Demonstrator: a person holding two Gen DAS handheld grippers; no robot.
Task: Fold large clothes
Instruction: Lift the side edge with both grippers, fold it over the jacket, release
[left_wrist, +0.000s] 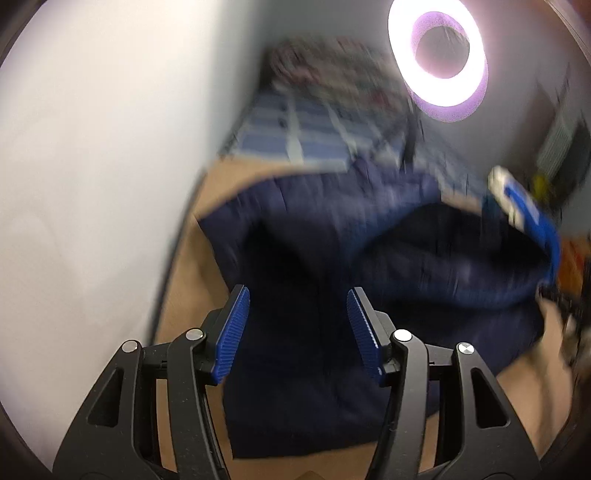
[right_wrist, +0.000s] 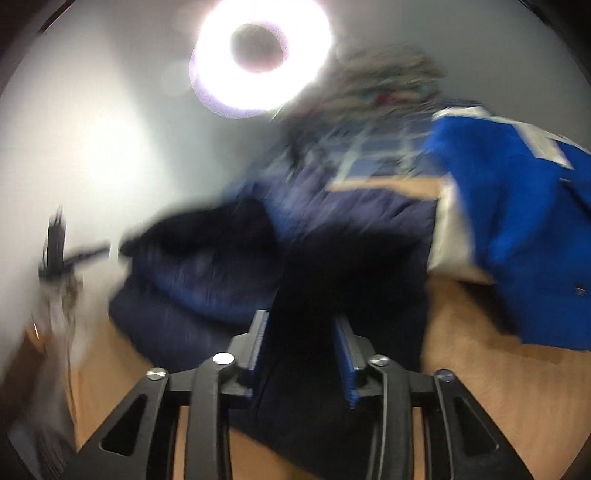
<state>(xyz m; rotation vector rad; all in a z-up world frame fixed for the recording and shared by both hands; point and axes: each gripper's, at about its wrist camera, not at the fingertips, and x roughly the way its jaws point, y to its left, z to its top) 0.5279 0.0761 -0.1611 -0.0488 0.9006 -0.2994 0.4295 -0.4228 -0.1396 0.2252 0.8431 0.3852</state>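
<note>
A dark navy padded garment (left_wrist: 314, 229) lies crumpled on the tan table (left_wrist: 184, 277). My left gripper (left_wrist: 298, 291) hangs just over it, open, with its blue pads (left_wrist: 232, 332) wide apart and the cloth below them. In the right wrist view the same navy garment (right_wrist: 192, 280) spreads to the left. A dark fold of it runs up between the fingers of my right gripper (right_wrist: 301, 315). Those jaws stand a narrow way apart, and blur hides whether the pads (right_wrist: 347, 362) press on the fold.
A bright blue garment with white trim (right_wrist: 517, 221) lies on the table (right_wrist: 461, 350) to the right. A blue checked cloth (left_wrist: 295, 129) and a heap of clothes (left_wrist: 332, 62) sit behind. A ring light (right_wrist: 258, 51) glares above. A pale wall (left_wrist: 92, 147) closes the left side.
</note>
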